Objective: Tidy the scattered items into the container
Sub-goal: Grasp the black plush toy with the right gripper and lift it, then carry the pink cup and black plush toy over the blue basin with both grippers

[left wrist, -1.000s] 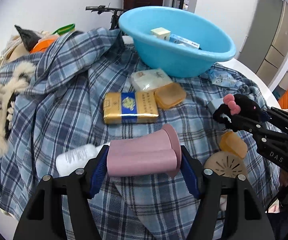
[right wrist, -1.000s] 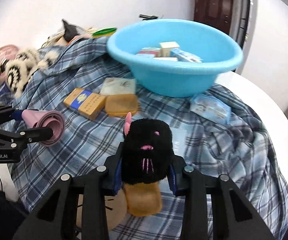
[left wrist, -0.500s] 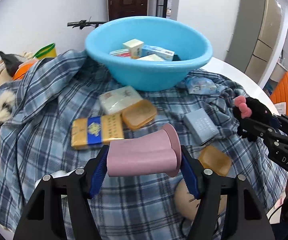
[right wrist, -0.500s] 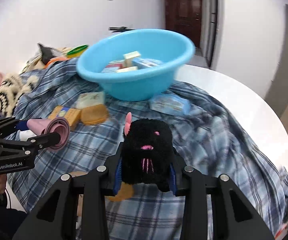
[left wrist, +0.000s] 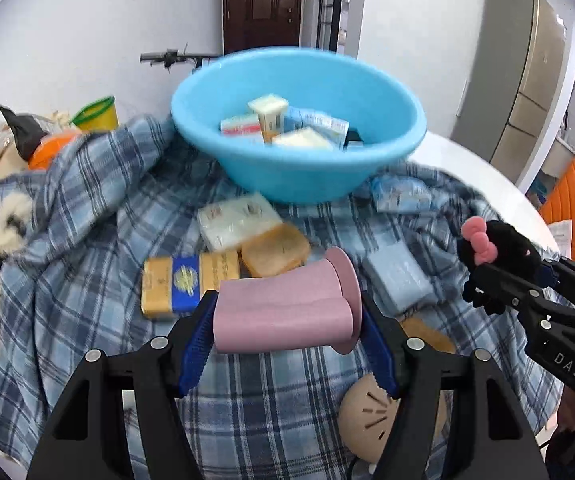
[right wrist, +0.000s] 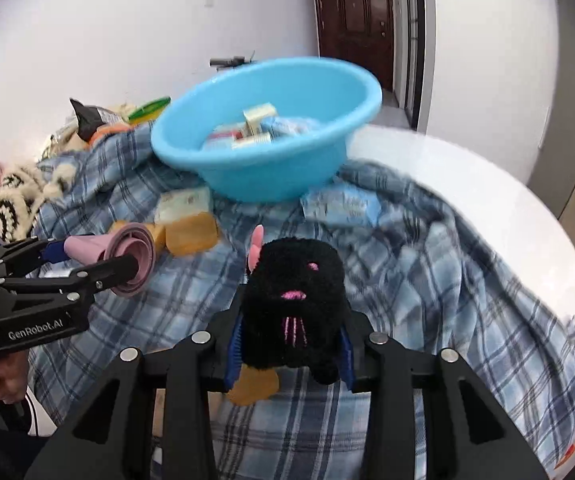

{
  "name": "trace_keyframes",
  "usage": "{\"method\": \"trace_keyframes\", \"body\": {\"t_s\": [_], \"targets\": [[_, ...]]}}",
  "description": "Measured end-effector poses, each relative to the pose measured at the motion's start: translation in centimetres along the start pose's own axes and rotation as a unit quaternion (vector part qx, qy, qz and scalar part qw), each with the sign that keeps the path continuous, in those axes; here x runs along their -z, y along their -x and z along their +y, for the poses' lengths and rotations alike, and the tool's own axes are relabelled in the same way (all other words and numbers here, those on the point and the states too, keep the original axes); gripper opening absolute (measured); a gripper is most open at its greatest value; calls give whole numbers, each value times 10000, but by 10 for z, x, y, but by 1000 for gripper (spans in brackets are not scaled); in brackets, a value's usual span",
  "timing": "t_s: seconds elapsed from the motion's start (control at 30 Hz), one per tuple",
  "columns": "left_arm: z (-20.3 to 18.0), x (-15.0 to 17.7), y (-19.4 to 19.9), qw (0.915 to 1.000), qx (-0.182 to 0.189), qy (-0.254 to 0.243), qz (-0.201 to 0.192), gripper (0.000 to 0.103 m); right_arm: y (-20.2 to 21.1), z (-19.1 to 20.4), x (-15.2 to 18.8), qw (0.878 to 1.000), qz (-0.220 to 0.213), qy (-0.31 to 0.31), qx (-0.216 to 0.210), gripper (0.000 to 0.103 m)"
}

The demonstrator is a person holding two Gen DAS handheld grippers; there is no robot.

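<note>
Both hands are in the carrying step, each with an item lifted off the cloth and the blue basin (left wrist: 299, 128) ahead of them. The left hand-held gripper (left wrist: 287, 322) is closed across a pink collapsible cup (left wrist: 283, 310), held sideways with its flared rim to the right; its jaws stand fairly wide because the cup fills them. The right hand-held gripper (right wrist: 289, 344) is clamped at a narrower width on a black plush toy (right wrist: 293, 304) with a pink bow, the soft body squeezed between the pads.

The basin sits on a blue plaid cloth (left wrist: 87, 248) over a white table (right wrist: 487, 208) and already holds several small boxes. In front of the basin lie a white packet (left wrist: 235, 220), a tan lidded box (left wrist: 275, 254) and a gold and blue box (left wrist: 187, 280); a pale blue packet (left wrist: 401, 196) lies at its right foot.

The next move appears to call for bringing each item forward above the basin's near rim, high enough to clear it, then opening the jaws over the interior. The two hand-held grippers are close together, so going one after the other would likely avoid a bump at the rim. The cup may roll once released.
</note>
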State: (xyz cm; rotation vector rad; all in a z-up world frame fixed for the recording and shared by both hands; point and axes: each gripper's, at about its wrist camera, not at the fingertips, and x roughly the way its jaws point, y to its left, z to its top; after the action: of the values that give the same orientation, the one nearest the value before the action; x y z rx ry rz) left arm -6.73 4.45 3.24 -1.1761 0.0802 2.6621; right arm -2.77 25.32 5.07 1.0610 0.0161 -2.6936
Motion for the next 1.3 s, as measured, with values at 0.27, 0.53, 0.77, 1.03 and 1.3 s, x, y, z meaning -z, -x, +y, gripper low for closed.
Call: {"method": "trace_keyframes", "body": {"t_s": [0.27, 0.53, 0.77, 1.03, 1.3], "targets": [[-5, -41, 56, 9932, -86, 70, -1159, 69, 52, 9, -37, 9917, -1278, 96, 67, 36], [-6, -62, 111, 9790, -235, -42, -2024, 69, 114, 32, -42, 9628, -2561, 489, 708, 36], [-3, -53, 120, 9792, -263, -14, -2011, 69, 127, 34, -38, 9643, -2573, 479, 400, 36], [-1, -58, 106, 9793, -184, 46, -2015, 69, 111, 34, -49, 9673, -2461, 513, 351, 36], [16, -107, 45, 9769, 124, 289, -2112, 69, 62, 15, -107, 9689, -2426, 485, 64, 36]]}}
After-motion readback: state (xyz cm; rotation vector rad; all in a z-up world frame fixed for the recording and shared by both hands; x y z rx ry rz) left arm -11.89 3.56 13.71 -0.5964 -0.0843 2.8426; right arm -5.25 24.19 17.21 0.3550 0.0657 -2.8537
